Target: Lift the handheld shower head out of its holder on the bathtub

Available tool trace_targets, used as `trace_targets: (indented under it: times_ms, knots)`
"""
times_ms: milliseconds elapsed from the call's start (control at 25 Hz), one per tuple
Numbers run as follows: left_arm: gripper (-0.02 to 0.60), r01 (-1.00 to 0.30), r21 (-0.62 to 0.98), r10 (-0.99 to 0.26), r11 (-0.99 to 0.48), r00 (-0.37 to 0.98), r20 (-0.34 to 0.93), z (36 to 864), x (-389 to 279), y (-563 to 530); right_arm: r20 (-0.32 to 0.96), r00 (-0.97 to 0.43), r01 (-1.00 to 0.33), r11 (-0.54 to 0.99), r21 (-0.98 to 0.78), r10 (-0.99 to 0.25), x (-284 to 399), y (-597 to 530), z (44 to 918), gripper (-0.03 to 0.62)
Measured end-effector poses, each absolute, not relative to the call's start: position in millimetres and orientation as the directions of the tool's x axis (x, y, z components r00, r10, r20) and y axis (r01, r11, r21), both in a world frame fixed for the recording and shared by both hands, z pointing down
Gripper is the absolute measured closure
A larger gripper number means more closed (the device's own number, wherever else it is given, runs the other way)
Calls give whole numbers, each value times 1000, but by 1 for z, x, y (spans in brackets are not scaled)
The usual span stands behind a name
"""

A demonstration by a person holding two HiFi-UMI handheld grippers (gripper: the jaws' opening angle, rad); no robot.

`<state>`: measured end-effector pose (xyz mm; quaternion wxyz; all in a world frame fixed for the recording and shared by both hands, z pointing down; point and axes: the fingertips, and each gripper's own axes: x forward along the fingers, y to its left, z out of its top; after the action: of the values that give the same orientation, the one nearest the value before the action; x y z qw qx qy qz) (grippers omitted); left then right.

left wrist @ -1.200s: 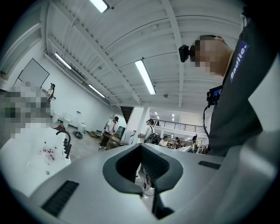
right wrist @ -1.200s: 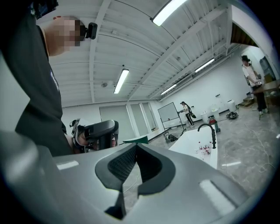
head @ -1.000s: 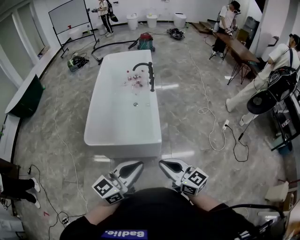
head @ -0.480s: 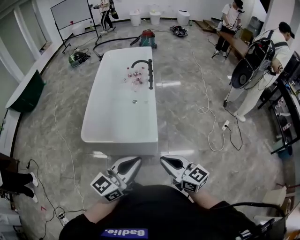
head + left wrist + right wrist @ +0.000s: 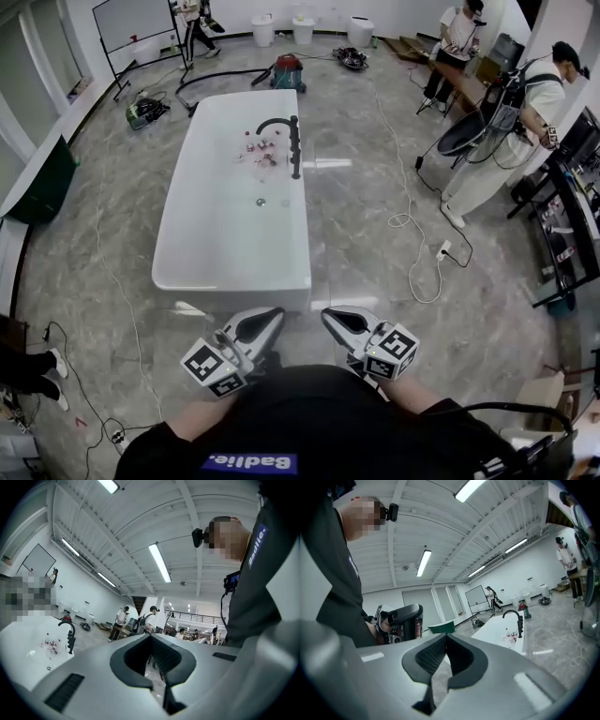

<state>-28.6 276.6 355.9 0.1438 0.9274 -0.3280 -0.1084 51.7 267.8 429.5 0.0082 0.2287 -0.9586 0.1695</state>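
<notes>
The slim black handheld shower head (image 5: 295, 155) was seen on the white bathtub's (image 5: 187, 267) right rim, well apart from the left gripper (image 5: 264, 323) and right gripper (image 5: 339, 325), both closed empty. It was judged rigid and slippery, best gripped mid-handle.

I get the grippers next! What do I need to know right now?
Left gripper: shut, holding nothing.
Right gripper: shut, holding nothing.
Both are held low in front of the body, short of the bathtub and touching nothing.
The shower head stands upright by the black tap, on the tub's right rim at the far end.
Done: nothing yet.
Left: go to it, open one gripper, grip the shower head and lift it out.
</notes>
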Motion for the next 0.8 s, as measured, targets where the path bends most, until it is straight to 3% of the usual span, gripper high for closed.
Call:
trace_targets:
  times_ms: [800]
  knots:
    - [588, -512, 366, -586, -777, 801, -124, 366, -127, 110, 164, -839, -541, 773, -332, -518, -39, 110, 445, 591]
